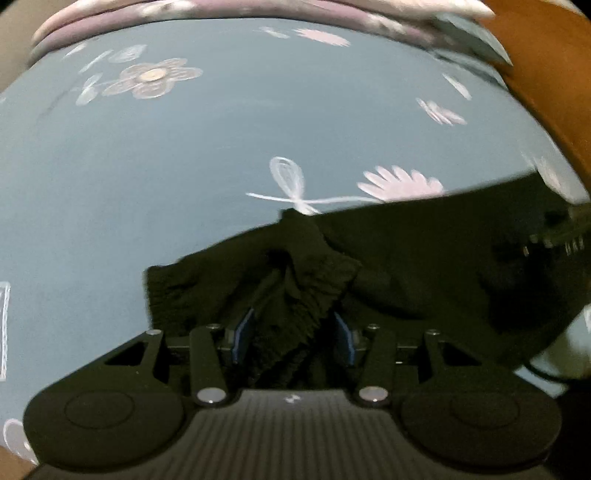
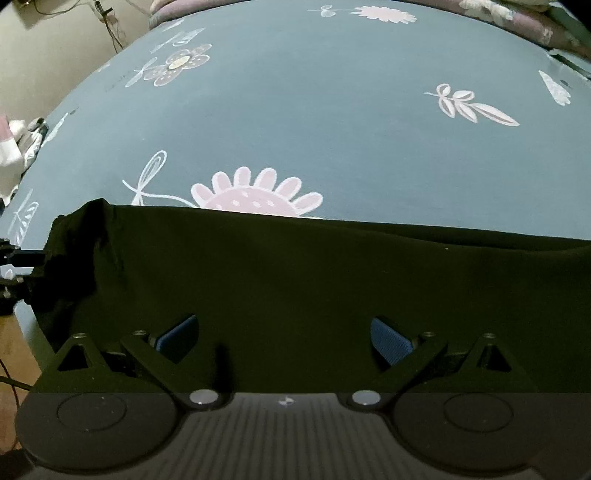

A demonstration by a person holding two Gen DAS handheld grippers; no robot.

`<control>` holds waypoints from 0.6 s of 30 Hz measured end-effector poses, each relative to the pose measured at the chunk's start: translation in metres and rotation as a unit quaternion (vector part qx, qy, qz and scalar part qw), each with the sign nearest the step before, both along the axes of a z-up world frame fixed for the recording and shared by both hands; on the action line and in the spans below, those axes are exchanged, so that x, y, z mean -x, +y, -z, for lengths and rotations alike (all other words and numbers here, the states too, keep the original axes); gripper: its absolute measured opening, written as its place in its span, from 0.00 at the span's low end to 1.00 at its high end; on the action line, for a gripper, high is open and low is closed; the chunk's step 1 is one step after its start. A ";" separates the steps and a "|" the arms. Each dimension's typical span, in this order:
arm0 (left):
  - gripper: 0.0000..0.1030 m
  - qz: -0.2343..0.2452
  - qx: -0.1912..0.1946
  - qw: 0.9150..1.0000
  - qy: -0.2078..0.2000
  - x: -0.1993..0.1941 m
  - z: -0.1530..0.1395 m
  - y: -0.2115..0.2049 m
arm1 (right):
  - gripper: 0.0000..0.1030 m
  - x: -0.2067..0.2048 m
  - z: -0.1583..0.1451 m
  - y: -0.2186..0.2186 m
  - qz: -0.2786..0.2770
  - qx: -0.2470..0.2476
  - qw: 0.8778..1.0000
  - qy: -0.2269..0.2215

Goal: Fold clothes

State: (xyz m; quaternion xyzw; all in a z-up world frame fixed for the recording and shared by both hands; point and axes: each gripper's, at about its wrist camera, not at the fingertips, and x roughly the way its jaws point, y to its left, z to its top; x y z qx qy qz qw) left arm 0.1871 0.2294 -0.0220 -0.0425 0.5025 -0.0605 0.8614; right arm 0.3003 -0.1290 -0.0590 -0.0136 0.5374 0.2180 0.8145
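A black garment [image 1: 406, 251] lies on a blue-grey bedsheet with flower prints [image 1: 184, 166]. My left gripper [image 1: 293, 325] is shut on a bunched, ribbed edge of the garment, and the cloth rises in folds from between the blue pads [image 1: 243, 332]. In the right wrist view the black garment [image 2: 295, 266] spreads flat across the lower half of the flowered sheet [image 2: 332, 110]. My right gripper [image 2: 284, 332] stands wide open over it, and the cloth hides its fingertips. The left gripper [image 2: 14, 258] shows at the left edge, holding the garment's corner.
Purple flowered bedding [image 1: 221, 11] is piled along the far side of the bed. A brown wooden surface [image 1: 554, 74] lies to the right. In the right wrist view, a beige wall with cables [image 2: 74, 22] and white items [image 2: 14, 147] sit left of the bed.
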 end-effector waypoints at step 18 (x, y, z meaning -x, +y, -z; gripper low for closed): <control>0.52 0.038 0.053 0.998 -0.001 0.010 0.013 0.027 | 0.98 -0.003 0.001 0.025 -0.017 0.012 1.000 0.003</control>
